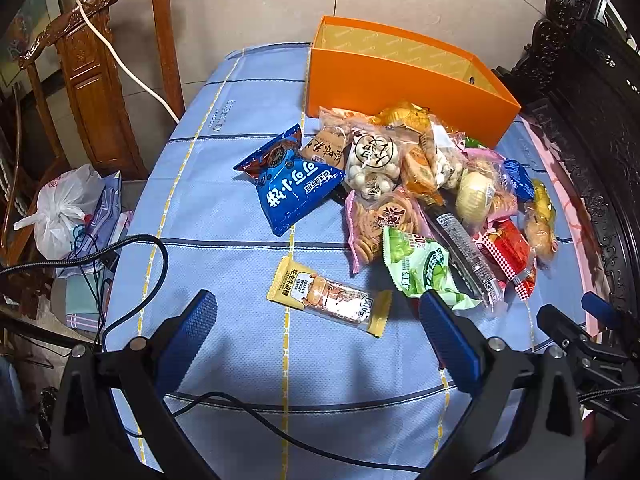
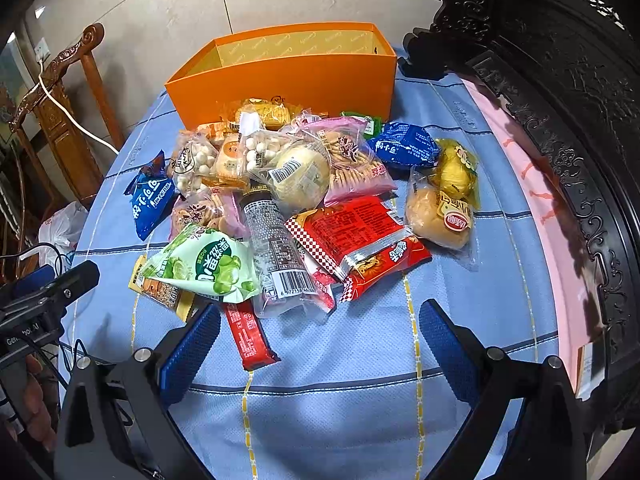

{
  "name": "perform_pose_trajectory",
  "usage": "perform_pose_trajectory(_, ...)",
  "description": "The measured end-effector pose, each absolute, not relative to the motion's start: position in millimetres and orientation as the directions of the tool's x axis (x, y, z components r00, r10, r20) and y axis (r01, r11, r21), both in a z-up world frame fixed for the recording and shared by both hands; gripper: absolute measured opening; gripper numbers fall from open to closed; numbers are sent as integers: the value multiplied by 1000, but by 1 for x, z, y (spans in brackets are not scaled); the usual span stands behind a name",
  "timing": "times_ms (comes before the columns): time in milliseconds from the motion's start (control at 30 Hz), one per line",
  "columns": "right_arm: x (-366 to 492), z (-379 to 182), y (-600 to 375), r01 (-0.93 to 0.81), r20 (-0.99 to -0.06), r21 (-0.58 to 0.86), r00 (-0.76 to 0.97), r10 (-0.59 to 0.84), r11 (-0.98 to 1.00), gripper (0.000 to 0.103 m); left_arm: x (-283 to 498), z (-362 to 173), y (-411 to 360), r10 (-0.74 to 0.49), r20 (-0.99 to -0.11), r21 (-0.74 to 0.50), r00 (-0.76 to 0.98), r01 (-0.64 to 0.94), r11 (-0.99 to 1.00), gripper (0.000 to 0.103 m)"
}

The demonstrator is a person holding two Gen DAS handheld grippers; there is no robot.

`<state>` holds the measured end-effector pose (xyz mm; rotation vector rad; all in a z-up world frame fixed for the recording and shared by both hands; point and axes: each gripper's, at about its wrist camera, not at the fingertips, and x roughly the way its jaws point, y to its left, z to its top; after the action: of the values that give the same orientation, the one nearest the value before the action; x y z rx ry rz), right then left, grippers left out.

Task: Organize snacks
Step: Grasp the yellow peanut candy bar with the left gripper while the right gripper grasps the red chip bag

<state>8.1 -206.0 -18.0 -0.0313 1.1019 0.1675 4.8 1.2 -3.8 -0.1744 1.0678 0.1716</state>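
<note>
A: Where do the snacks (image 2: 288, 196) sit?

B: In a loose heap on the blue cloth (image 2: 340, 392), straight ahead of the right gripper (image 2: 320, 344) and ahead and to the right of the left gripper (image 1: 318, 330). Behind the heap, touching its far edge, stands an orange box (image 2: 288, 76), open on top.

A: What do the packets look like?

B: Mostly clear or shiny wrappers, overlapping. A green pack (image 2: 208, 264) with round green shapes printed on it lies nearest the right gripper's left finger, partly over a yellow-ended candy bar (image 1: 330, 298). That bar lies apart from the heap, just ahead of the left gripper, between its fingers' line. A slim red bar (image 2: 248, 336) points toward the right gripper. A clear tube pack (image 2: 276, 252) with a barcode lies beside a red checkered pack (image 2: 352, 236). A blue pack (image 1: 296, 188) sits at the heap's left edge; a second blue one (image 2: 404, 146) and a bun (image 2: 438, 216) in clear wrap at its right.

A: And the grippers?

B: Both spread wide, blue pads apart, grasping nothing, above the cloth.
</note>
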Motion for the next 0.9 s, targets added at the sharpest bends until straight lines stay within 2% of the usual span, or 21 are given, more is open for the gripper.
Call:
perform_pose_trajectory(367, 4, -23, -209, -154, -878, 42, 465, 110, 987, 100, 3, -17, 16, 47, -882, -84, 468, -256, 963, 99)
perform_pose_trajectory(733, 0, -47, -227, -155, -899, 26, 428, 90, 988, 100, 20, -75, 17, 61, -937, -29, 345, -249, 968, 99)
perform_pose_trajectory(900, 4, -55, -239, -130, -914, 18, 400, 69, 991, 100, 31, -97, 7, 99, -939, 36, 329, -195, 980, 99)
